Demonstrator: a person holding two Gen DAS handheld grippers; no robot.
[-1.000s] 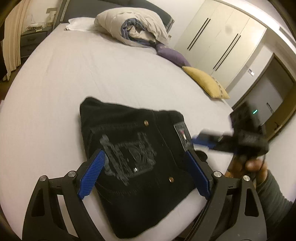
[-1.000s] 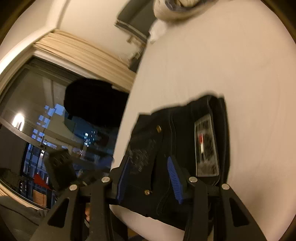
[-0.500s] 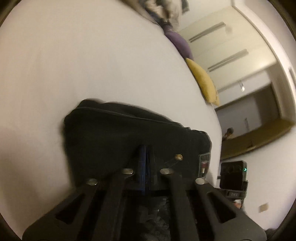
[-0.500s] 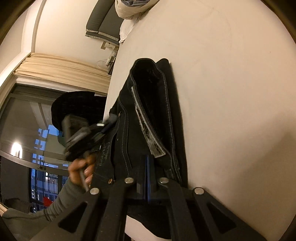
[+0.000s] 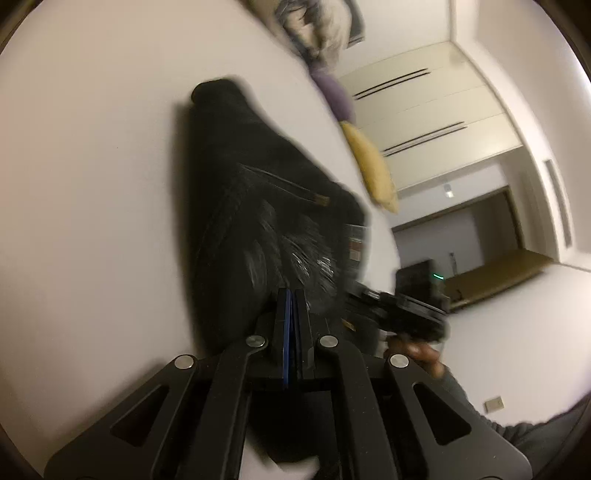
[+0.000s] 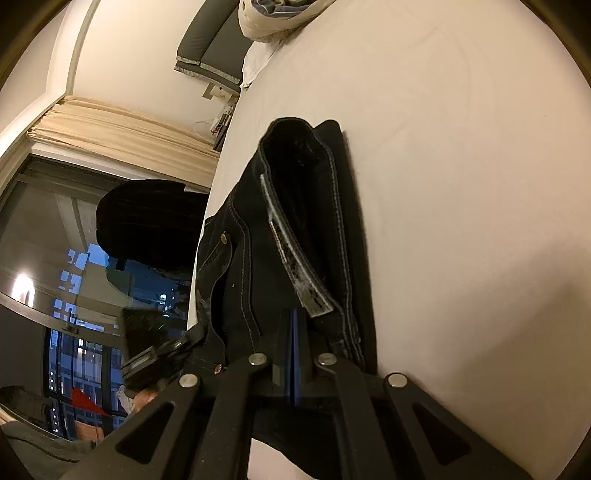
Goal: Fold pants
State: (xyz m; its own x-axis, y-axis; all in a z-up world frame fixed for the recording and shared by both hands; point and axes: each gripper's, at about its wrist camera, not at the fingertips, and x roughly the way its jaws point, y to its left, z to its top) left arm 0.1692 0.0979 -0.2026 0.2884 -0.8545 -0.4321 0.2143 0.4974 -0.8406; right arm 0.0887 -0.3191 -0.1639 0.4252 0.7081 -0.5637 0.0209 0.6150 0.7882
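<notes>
The black pants (image 5: 251,192) lie folded on the white bed (image 5: 92,221), with a leather waistband patch and rivets showing. My left gripper (image 5: 291,295) is shut, its blue pads pressed together, with the tips against the near part of the pants. No cloth shows between the pads. In the right wrist view the pants (image 6: 306,229) show their waistband, which gapes open as a loop. My right gripper (image 6: 293,317) is also shut, tips at the near edge of the cloth. Each view shows the other gripper (image 5: 406,310) (image 6: 155,354) in a hand beside the pants.
A purple cushion (image 5: 334,96), a yellow cushion (image 5: 369,166) and a bundled duvet (image 5: 321,26) lie at the far side of the bed. White wardrobe doors (image 5: 424,110) stand behind. A dark window (image 6: 55,277), curtains (image 6: 110,136) and a headboard (image 6: 207,48) are on the other side.
Both grippers went from open around the pants to shut. The left one dropped low and rolled, so the pants now fill its view closer. The right one has barely moved lately.
</notes>
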